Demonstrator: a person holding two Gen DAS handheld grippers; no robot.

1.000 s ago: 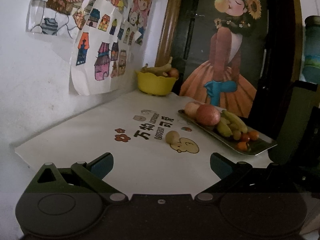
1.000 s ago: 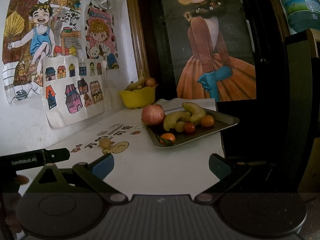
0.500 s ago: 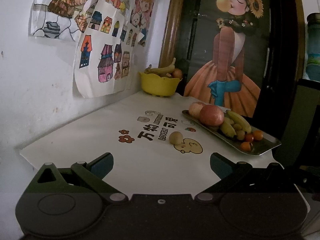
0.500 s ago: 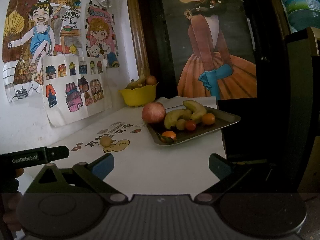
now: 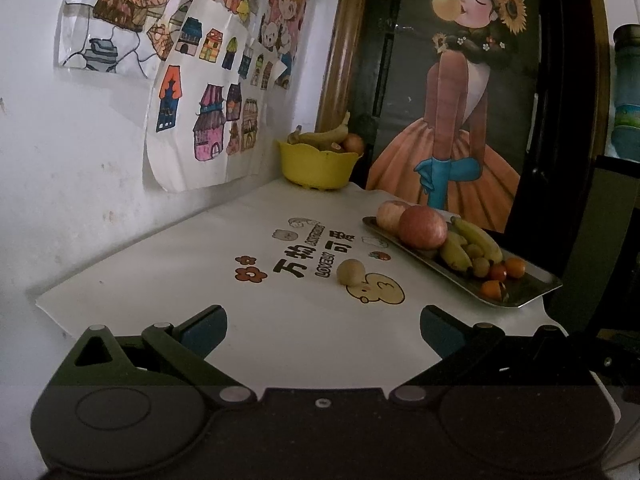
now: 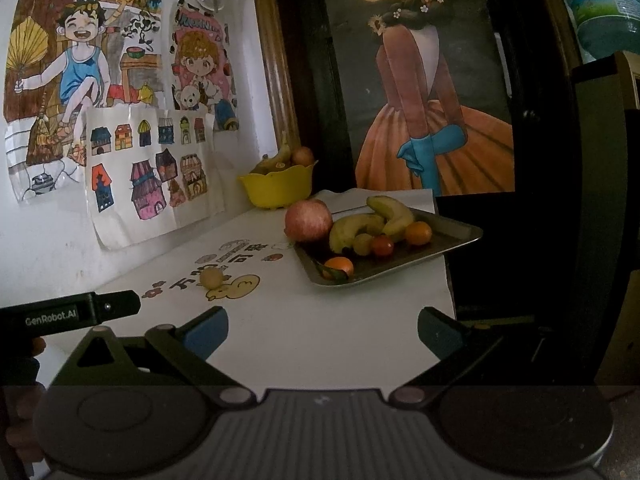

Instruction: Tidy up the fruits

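Fruit fills our metal tray (image 5: pixel 536 286) at the table's right; one small tan fruit (image 5: pixel 351 271) lies alone on the mat. We hold left gripper (image 5: pixel 323 322) and right gripper (image 6: pixel 323 324) wide, empty.

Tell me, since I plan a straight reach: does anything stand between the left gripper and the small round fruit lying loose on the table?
Nothing visible does. The left gripper is open, and only bare printed tablecloth lies between its fingers and the small round fruit. The metal tray of fruit sits off to the right, apart from that path.
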